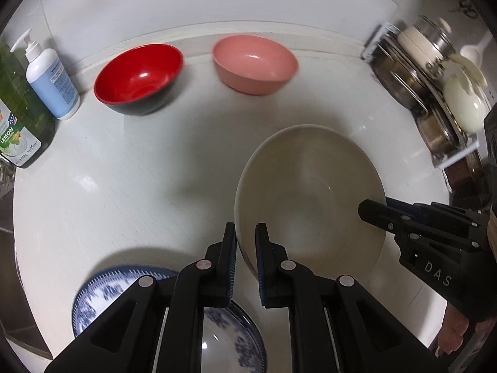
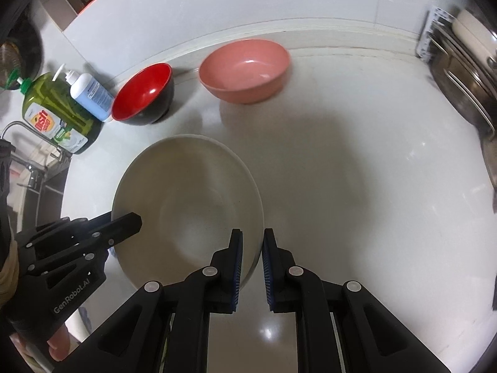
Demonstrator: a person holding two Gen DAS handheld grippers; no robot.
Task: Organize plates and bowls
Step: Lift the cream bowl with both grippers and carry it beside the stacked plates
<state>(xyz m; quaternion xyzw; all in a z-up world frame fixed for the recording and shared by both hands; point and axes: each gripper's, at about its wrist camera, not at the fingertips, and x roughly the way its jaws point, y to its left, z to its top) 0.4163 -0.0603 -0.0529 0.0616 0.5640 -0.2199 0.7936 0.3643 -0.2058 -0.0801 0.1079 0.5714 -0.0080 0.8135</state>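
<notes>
Both grippers hold a large white bowl (image 1: 310,192) (image 2: 186,192) above the white counter (image 1: 124,186). My left gripper (image 1: 245,242) is shut on the bowl's left rim, and its fingertip (image 2: 130,220) shows in the right wrist view. My right gripper (image 2: 251,242) is shut on the opposite rim and reaches in from the right edge of the left wrist view, fingertip (image 1: 372,214). A red bowl with a black outside (image 1: 139,77) (image 2: 143,93) and a pink bowl (image 1: 254,62) (image 2: 245,71) stand by the back wall. A blue-and-white plate (image 1: 102,295) lies below my left gripper.
A white pump bottle (image 1: 51,74) (image 2: 90,93) and a green dish-soap bottle (image 1: 18,118) (image 2: 59,112) stand at the left. A rack of metal pots and lids (image 1: 435,93) (image 2: 459,77) fills the right side. A faucet (image 2: 21,127) marks the sink on the left.
</notes>
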